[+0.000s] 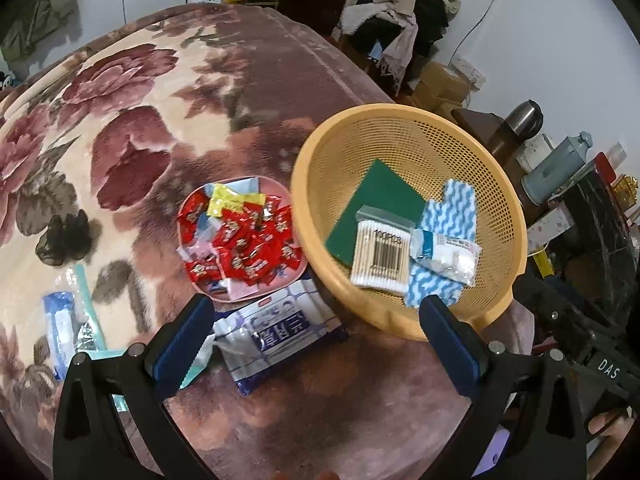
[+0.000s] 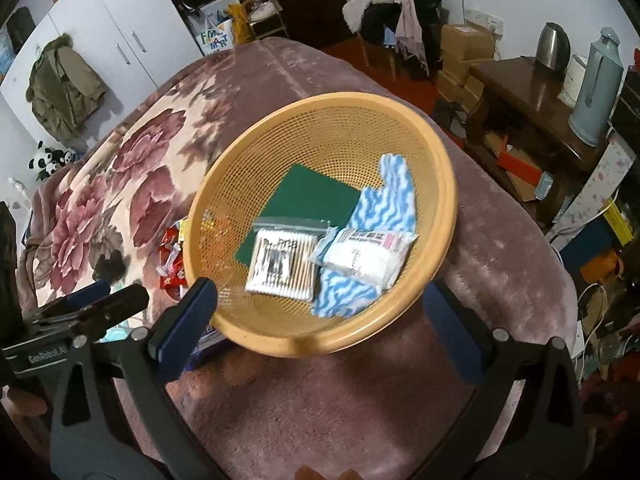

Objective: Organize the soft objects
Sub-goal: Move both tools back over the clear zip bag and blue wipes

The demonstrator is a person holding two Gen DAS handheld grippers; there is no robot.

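Observation:
An orange mesh basket (image 1: 496, 184) (image 2: 440, 168) sits on the floral blanket. It holds a green scouring pad (image 1: 372, 204) (image 2: 308, 196), a bag of cotton swabs (image 1: 382, 254) (image 2: 280, 262), a white gauze packet (image 1: 448, 252) (image 2: 366, 256) and a blue-white wavy cloth (image 1: 454, 210) (image 2: 388, 200). A wet-wipes pack (image 1: 276, 330) lies in front of my open left gripper (image 1: 316, 344), which holds nothing. My right gripper (image 2: 320, 316) is open too, its fingers either side of the basket's near rim.
A pink plate (image 1: 276, 186) of red and yellow candy packets sits left of the basket. Plastic-wrapped items (image 1: 66, 328) lie at the left. A dark wooden table (image 2: 532, 92) with a kettle and thermos stands to the right. A chair piled with clothes (image 2: 384, 4) is at the back.

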